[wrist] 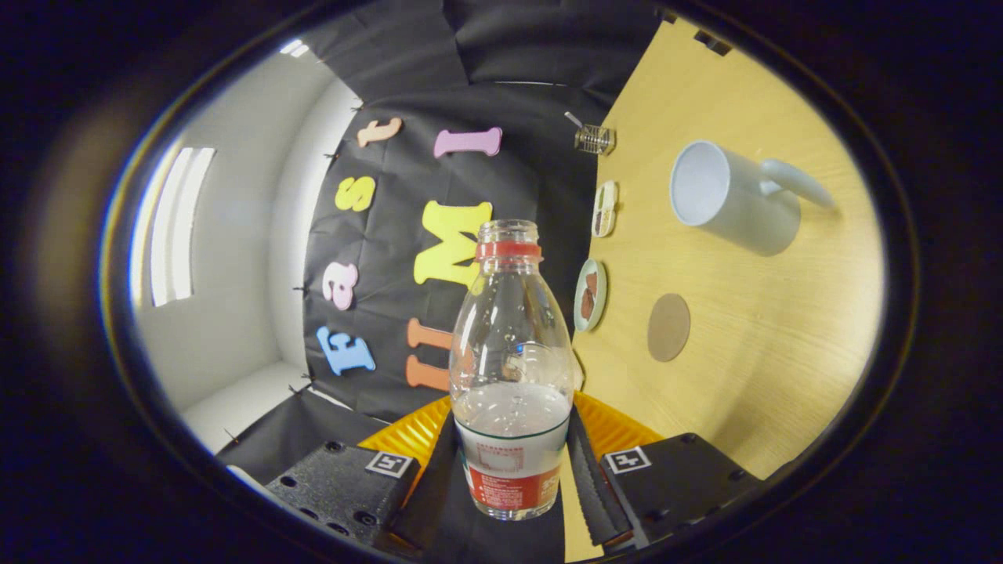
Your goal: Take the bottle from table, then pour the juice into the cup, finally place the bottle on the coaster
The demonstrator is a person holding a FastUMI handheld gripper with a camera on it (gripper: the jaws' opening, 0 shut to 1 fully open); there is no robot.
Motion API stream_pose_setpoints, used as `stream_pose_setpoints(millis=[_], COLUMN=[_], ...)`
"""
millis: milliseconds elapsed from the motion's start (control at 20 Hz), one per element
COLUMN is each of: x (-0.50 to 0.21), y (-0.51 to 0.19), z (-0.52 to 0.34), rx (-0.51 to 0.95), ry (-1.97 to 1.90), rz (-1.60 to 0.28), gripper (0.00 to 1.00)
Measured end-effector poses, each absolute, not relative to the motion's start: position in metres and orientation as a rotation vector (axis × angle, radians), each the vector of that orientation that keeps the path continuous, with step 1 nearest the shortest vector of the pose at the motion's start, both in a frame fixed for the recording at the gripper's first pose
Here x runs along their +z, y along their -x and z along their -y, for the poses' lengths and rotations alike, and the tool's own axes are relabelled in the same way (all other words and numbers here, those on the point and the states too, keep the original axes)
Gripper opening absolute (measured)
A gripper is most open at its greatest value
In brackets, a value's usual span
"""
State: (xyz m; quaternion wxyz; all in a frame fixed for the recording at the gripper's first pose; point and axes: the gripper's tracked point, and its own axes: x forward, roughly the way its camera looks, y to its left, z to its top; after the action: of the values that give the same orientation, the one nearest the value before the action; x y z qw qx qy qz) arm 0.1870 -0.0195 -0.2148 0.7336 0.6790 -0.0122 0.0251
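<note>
The bottle [511,368] stands clamped between the jaws of the gripper [513,470], both fingers pressing on its labelled lower part, its open neck pointing away along the fingers. The whole view is rolled sideways, so the table [783,376] appears as a wall on the right; I judge the bottle is already lifted clear and being tipped toward the pour. A little clear liquid sits in its lower half (it looks more like water than juice).

The cup [733,196] lies to the far right of the bottle's mouth, well apart from it, its opening turned toward the bottle's side and its handle on the far side. The round coaster [668,327] lies nearer, between bottle and cup. Two small dishes [591,294] sit along the table's edge by the booth wall.

The coming move turns on carrying the neck rightward over the cup's rim.
</note>
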Motion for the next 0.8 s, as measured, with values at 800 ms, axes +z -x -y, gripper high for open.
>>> stream_pose_setpoints(millis=[800], x=[-0.202], y=[-0.204], z=[0.053], rx=[0.026], ry=[-1.763], rz=[0.039], gripper=[0.74])
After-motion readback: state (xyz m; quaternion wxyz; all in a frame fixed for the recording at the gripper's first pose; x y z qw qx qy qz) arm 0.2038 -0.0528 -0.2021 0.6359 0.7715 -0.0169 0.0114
